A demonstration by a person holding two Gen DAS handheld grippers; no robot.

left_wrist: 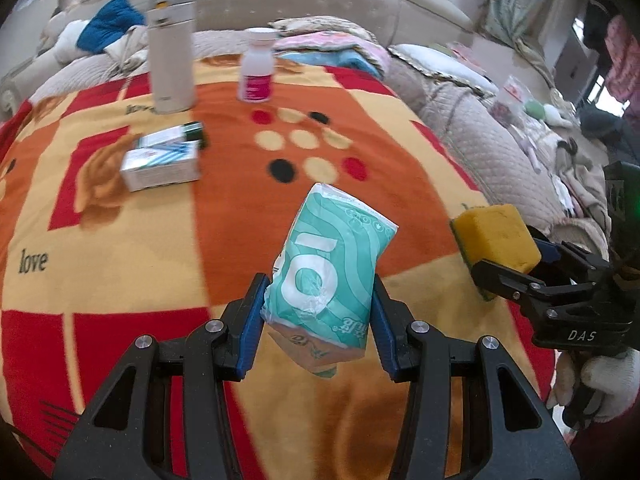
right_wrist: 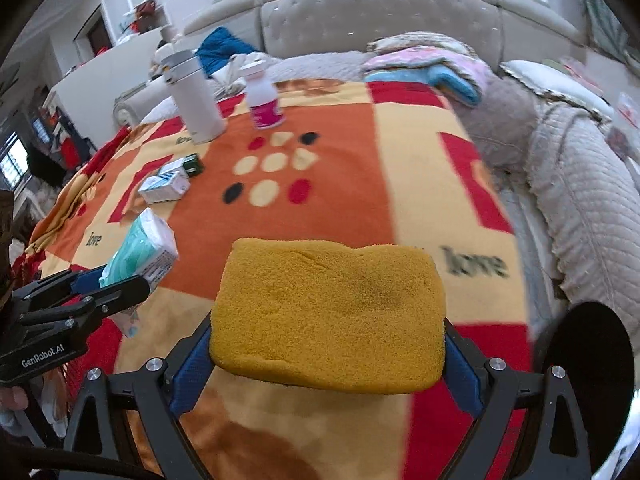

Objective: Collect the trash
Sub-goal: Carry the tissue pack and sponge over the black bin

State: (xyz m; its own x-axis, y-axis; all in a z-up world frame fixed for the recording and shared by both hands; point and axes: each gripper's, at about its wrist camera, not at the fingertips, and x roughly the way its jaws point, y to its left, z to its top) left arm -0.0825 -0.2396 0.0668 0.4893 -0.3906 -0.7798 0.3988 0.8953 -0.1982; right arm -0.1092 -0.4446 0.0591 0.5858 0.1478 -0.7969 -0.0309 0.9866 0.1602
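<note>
A teal and white tissue pack hangs above the blanket, tilted, with my left gripper shut on its lower half between the blue pads. A yellow sponge with a dark green underside is pressed between the pads of my right gripper, whose jaws stand wide around it. In the left wrist view the right gripper with the sponge is off to the right, held by a gloved hand. In the right wrist view the left gripper and tissue pack are at the left.
On the red, orange and yellow blanket stand a white flask and a pink-labelled bottle, with small cartons lying in front of them. Folded bedding and a padded headboard are behind. A dark round shape sits at the lower right.
</note>
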